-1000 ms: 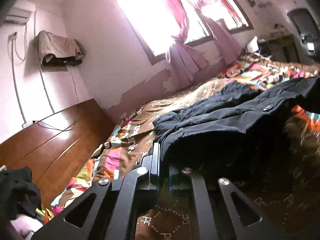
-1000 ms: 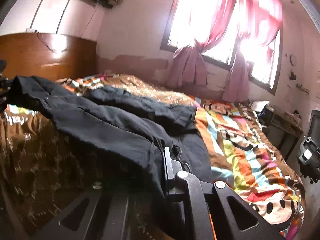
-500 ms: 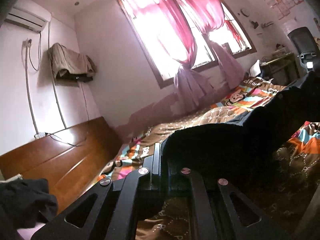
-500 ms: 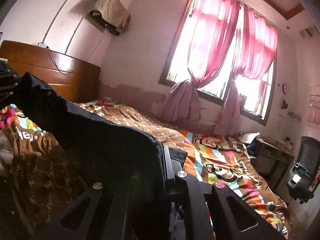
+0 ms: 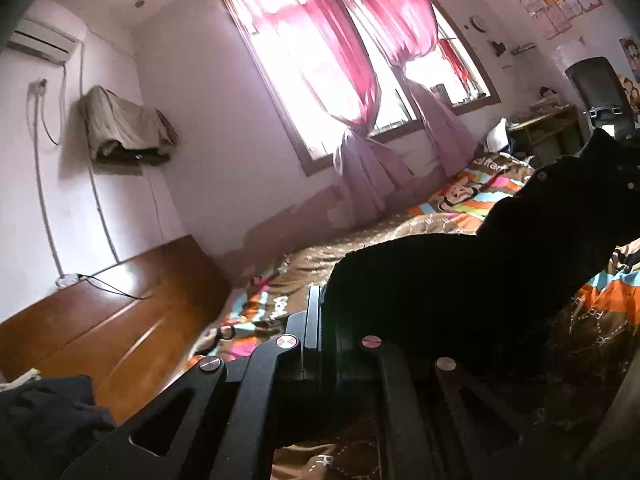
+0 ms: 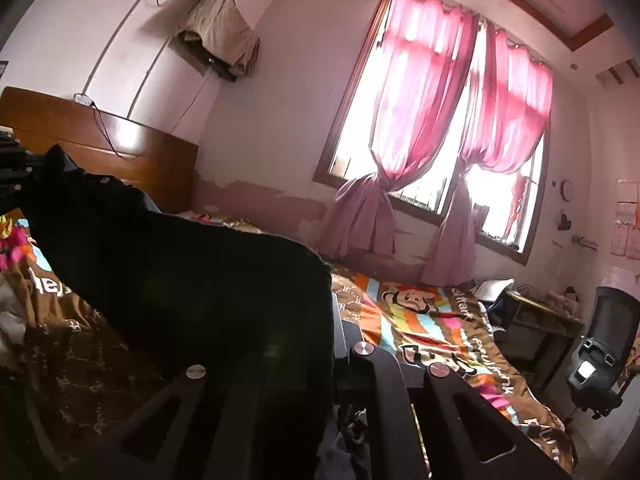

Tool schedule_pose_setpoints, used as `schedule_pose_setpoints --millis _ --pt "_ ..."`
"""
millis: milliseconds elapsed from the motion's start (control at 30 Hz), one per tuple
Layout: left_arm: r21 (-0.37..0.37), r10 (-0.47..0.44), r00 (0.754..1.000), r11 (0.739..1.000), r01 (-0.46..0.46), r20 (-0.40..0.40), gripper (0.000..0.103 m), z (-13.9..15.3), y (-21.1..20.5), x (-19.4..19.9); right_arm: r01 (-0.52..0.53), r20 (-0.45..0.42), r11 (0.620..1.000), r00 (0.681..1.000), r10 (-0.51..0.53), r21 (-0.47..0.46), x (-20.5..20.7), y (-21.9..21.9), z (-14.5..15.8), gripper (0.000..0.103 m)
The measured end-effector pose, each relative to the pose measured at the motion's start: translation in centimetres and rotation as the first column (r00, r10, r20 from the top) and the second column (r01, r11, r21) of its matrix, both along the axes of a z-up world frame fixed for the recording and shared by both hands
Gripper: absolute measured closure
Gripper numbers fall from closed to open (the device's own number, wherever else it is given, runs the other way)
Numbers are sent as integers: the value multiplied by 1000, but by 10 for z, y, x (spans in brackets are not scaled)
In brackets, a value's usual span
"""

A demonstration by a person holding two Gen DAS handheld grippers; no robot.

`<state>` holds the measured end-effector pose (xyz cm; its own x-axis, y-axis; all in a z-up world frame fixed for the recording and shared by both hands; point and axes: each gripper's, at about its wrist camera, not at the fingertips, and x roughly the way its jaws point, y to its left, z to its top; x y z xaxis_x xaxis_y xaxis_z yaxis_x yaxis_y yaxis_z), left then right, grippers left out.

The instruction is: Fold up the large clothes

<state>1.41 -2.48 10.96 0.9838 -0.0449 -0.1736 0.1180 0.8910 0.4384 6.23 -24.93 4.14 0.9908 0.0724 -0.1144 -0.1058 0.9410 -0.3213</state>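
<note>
A black garment hangs stretched between 2 hand-held grippers above a bed, filling the lower right of the left wrist view and the lower left of the right wrist view. The left gripper, at lower centre of its frame, has its jaws pinched nearly together on one edge of the dark cloth, which rises from the fingertips and runs off toward the right edge of the frame. The right gripper, at lower centre of its own frame, is likewise clamped narrow on the opposite edge, the fabric draping over its left finger and sweeping away to the left edge, where the other tool's black frame shows. The garment is lifted clear of the patterned bedspread, a brown and striped cover printed with a cartoon monkey, which lies beneath it. Behind, 2 pink curtains tied at the middle hang over a bright window in the upper centre. A wooden headboard stands at lower left of the left wrist view, a cloth-draped wall unit above it, and a black office chair sits at lower right of the right wrist view
</note>
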Motion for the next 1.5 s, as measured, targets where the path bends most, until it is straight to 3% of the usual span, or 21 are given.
schedule_pose_setpoints --millis 133,267,633,867,1067,1233,1300,1333,1367,1400,1433,1467,1500 --pt "33 2 998 999 1 -65 98 -1 -6 41 25 -63 999 998 -27 -27 45 3 -2 97" --pt "56 16 991 998 -8 -136 98 -7 -14 89 45 -136 999 990 -44 7 90 0 -6 97" --pt "34 46 973 999 -39 -226 98 -21 -16 226 58 -186 994 980 -74 -89 206 8 -14 97" --pt "5 50 930 999 -52 -365 98 -58 -13 319 44 -305 997 950 -61 -62 291 6 -47 97" --pt "18 53 899 999 -50 -435 98 -91 -11 361 48 -373 996 925 -74 -80 334 7 -83 97" --pt "-15 59 870 997 -76 -490 95 -106 -8 383 53 -413 996 907 -75 -66 357 4 -98 96" --pt "-53 41 866 996 -78 -498 89 -105 -5 389 52 -421 997 904 -69 -52 358 3 -99 91" --pt "-67 37 868 995 -81 -495 79 -103 -5 390 52 -420 997 905 -69 -52 358 4 -98 87" --pt "-90 38 871 991 -94 -489 62 -99 -1 390 47 -417 997 907 -67 -58 356 4 -97 78" --pt "-107 39 875 989 -102 -483 51 -94 0 390 44 -414 997 908 -66 -63 357 3 -96 71" --pt "-126 38 882 986 -110 -470 33 -89 3 390 45 -407 997 911 -68 -65 354 2 -94 56" --pt "-152 34 893 982 -114 -449 25 -83 7 387 45 -403 997 913 -65 -59 353 0 -91 42" --pt "-181 27 903 977 -116 -429 24 -76 12 383 41 -398 998 915 -57 -48 350 -3 -88 37"
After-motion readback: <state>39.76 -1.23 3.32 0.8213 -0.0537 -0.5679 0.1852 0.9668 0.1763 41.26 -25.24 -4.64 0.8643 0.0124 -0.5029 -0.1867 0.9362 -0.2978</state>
